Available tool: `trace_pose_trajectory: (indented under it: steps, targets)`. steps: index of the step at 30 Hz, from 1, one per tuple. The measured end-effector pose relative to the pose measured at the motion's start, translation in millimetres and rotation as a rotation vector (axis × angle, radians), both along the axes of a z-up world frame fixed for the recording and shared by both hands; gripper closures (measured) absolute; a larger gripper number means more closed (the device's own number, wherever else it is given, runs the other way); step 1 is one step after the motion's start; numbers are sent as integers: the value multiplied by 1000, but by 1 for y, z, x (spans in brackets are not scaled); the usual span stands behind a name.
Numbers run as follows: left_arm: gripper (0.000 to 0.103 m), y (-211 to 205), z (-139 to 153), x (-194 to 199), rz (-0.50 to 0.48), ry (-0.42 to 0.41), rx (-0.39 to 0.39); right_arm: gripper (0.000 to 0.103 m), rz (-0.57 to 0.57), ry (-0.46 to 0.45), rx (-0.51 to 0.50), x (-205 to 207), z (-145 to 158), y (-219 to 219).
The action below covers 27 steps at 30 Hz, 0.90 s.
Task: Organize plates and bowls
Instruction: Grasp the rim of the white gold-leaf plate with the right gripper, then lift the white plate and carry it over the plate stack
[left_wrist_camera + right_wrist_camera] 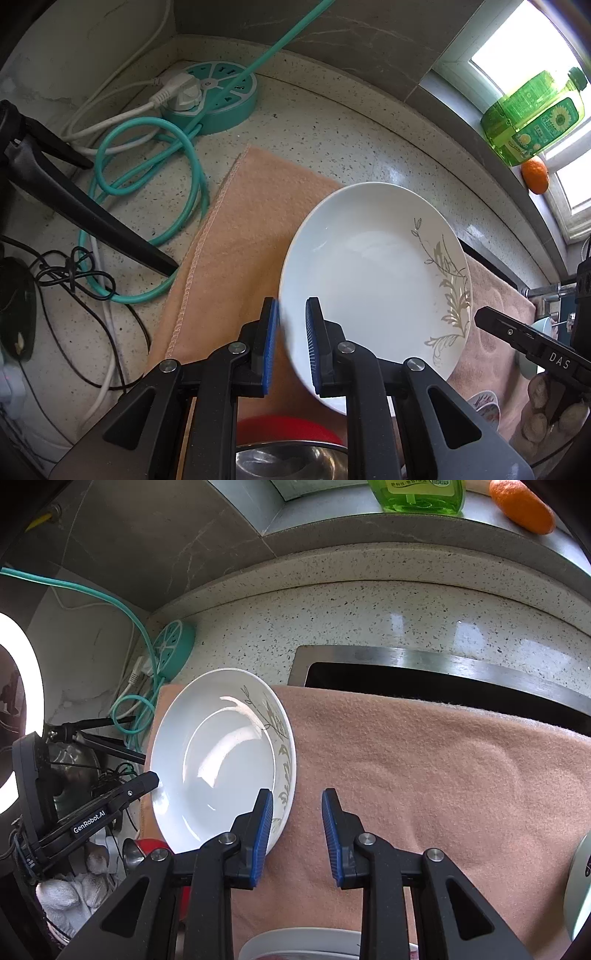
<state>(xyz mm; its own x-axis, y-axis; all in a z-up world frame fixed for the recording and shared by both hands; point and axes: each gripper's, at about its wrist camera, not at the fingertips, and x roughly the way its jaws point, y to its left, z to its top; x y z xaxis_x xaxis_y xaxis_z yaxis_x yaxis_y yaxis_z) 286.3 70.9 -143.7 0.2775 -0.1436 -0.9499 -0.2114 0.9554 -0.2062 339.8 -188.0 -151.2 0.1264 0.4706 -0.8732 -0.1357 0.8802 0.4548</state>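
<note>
A white plate (373, 273) with a grey leaf pattern is held tilted above the peach towel (255, 221). My left gripper (291, 350) is shut on the plate's near rim. In the right wrist view the same plate (218, 760) hangs at the left over the towel (424, 775), with the left gripper's fingers (140, 786) on its left rim. My right gripper (297, 834) is open and empty; its left finger is just in front of the plate's right rim. A steel bowl (291, 461) with a red one under it lies below the left gripper.
A teal power strip (218, 96) with teal and white cords sits in the counter's corner. A black tripod leg (92, 221) crosses the left. The sink (443, 679) opens behind the towel. A green bottle (535, 114) and an orange (535, 173) stand on the sill. A white dish (303, 945) lies below the right gripper.
</note>
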Motion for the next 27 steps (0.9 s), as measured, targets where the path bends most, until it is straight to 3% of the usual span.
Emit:
trace_pose_trajectory:
  steps: [10, 21, 27]
  targets:
    - [89, 3, -9, 1, 5, 4, -15, 79, 23, 5, -15, 8, -8, 14]
    - [93, -1, -11, 2, -3, -7, -11, 96, 33, 2, -48, 10, -12, 22]
    - [93, -6, -5, -2, -16, -21, 12, 98, 27, -1, -69, 7, -11, 22]
